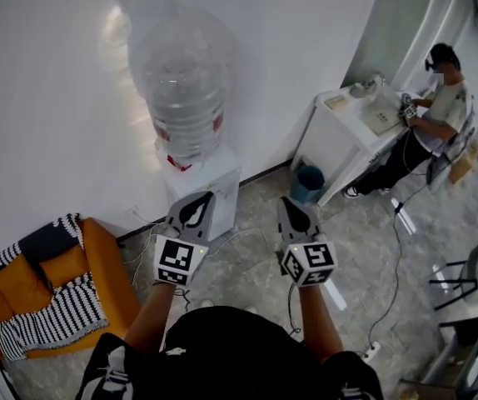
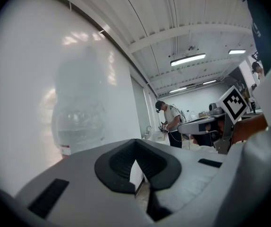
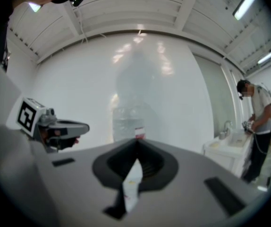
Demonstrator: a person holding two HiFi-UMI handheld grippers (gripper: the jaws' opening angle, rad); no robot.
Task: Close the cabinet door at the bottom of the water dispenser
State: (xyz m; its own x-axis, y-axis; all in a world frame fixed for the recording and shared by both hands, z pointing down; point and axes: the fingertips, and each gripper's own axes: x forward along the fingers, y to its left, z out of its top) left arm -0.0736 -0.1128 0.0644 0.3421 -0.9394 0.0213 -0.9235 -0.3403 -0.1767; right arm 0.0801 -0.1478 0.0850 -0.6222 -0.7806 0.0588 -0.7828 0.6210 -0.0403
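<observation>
Water dispenser (image 1: 219,180), one, white and box-shaped, is standing against the far wall, carrying one clear bottle (image 1: 185,82). Its cabinet door (image 1: 229,211) is looking flush, low on the front. Two hand-held grippers, left (image 1: 196,207) and right (image 1: 296,211), are hovering near it, jaws together, gripping nothing.

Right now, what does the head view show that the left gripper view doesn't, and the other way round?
Only the head view: an orange armchair under a striped blanket, a blue bin and cables trailing over the floor. Only the left gripper view: the ceiling and its strip lights. Both: the big water bottle on the dispenser, the person by the white desk, and the right gripper with its marker cube.
</observation>
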